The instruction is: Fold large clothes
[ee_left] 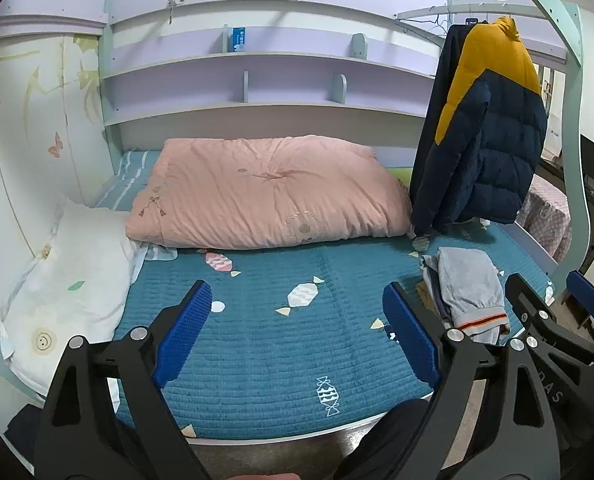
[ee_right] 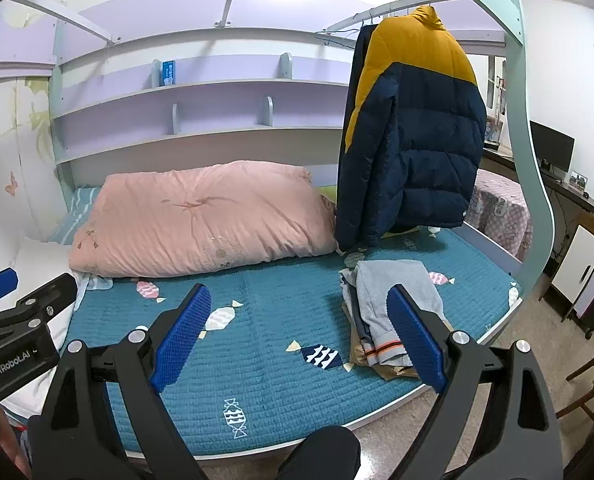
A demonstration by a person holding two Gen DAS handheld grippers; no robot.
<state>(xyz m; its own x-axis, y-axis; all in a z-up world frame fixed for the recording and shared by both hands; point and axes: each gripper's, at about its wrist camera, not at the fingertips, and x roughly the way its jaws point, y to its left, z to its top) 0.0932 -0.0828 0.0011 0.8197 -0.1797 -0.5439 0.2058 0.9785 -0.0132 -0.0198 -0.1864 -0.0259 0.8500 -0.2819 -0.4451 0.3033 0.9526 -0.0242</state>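
Note:
A navy and mustard puffer jacket (ee_left: 485,120) hangs from a rail over the bed's far right; it also shows in the right wrist view (ee_right: 413,128). A pile of folded clothes with a grey garment on top (ee_left: 465,288) lies on the teal bedspread (ee_left: 257,344) at the right edge, also in the right wrist view (ee_right: 381,304). My left gripper (ee_left: 297,336) is open and empty above the bed's front edge. My right gripper (ee_right: 297,336) is open and empty, its right finger (ee_right: 417,344) in front of the pile. The right gripper shows at the right of the left wrist view (ee_left: 553,320).
A folded pink duvet (ee_left: 265,192) lies across the back of the bed. A white pillow (ee_left: 65,280) lies at the left. Shelves (ee_left: 257,80) run along the back wall. A bed frame post (ee_right: 533,184), a desk with a monitor (ee_right: 553,148) and a chair (ee_right: 593,384) stand at the right.

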